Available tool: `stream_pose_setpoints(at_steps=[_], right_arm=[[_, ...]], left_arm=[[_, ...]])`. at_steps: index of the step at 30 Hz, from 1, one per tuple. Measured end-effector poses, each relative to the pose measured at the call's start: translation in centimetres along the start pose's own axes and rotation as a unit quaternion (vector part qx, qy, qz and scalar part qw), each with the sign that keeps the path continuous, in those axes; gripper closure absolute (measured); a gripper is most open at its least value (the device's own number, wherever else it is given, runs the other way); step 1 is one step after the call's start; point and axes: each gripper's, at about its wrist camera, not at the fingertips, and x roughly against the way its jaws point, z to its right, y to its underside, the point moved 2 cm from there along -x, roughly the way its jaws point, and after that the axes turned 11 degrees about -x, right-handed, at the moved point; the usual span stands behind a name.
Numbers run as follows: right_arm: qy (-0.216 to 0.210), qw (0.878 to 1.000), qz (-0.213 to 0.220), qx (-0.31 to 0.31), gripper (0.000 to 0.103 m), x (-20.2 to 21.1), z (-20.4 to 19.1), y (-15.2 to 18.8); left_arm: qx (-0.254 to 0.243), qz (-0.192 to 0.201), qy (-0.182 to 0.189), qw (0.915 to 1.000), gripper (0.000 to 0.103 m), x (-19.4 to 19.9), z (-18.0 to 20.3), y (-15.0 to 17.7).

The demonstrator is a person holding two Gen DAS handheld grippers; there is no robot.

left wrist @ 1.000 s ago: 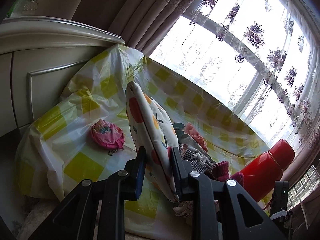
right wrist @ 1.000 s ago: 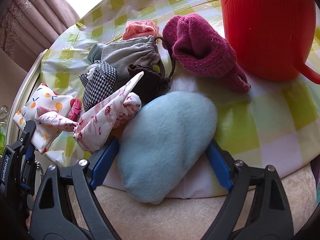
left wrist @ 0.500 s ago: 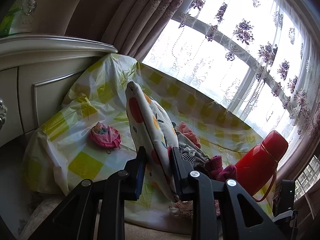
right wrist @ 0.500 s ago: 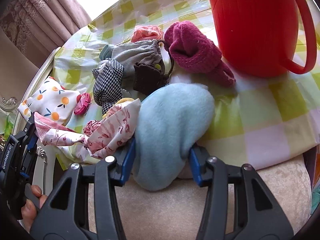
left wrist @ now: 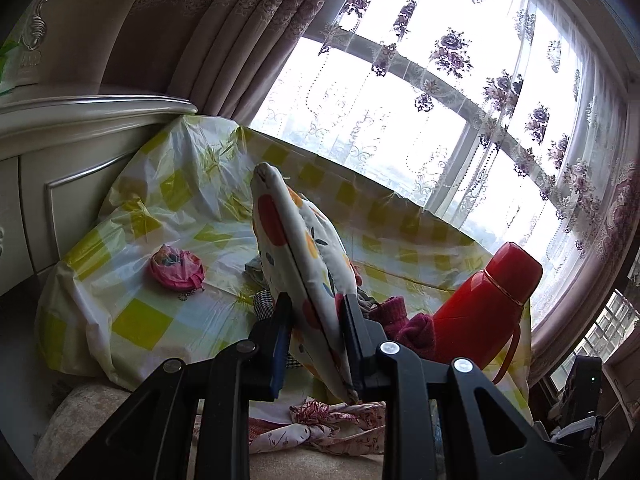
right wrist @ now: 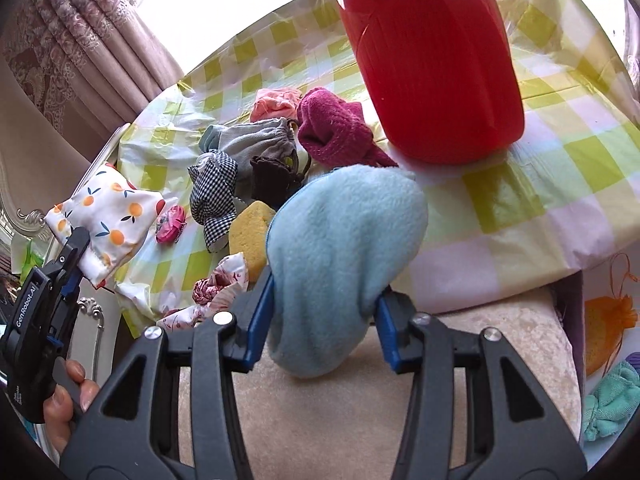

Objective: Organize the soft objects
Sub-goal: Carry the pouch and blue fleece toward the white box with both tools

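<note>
a round table (right wrist: 500, 200) under a yellow-and-white checked plastic cloth (left wrist: 132, 320) carries 1 red flask (right wrist: 432, 64), a maroon knit piece (right wrist: 332, 132) touching its base, grey (right wrist: 256, 144), checked (right wrist: 214, 188), dark brown (right wrist: 272, 176) and pink (right wrist: 276, 104) fabrics, a yellow sponge (right wrist: 250, 236), a printed cloth (right wrist: 224, 284) and a small pink pouch (left wrist: 176, 268) apart from the heap.

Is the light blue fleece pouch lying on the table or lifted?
Lifted, it seems. The light blue fleece pouch is pinched in the right claw; its lower end dangles over the beige seat, off the checked tablecloth.
</note>
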Motion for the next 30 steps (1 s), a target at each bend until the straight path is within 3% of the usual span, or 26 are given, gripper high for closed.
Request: stream_pose_setpoints(at_steps=[8,15,20,30], right_arm=[[0.019,0.999,0.028,-0.021,0.053,3.6,3.4,-0.4],[0.051,0.996,0.056,-0.047,0.053,7.0,7.3,-0.9],[0.09,0.99,0.073,-0.08,0.053,9.3,11.5,-1.4],[0.158,0.969,0.125,-0.14,0.053,14.5,19.7,-3.6]], left_arm=[[-0.031,-0.031,0.089,0.9951,0.077,-0.3,6.0,1.5],[-0.059,-0.057,0.165,0.9829,0.077,-0.6,11.7,2.5],[-0.076,-0.081,0.219,0.9694,0.077,-1.5,16.1,3.6],[-0.107,-0.145,0.316,0.9314,0.076,-3.6,24.9,6.4]])
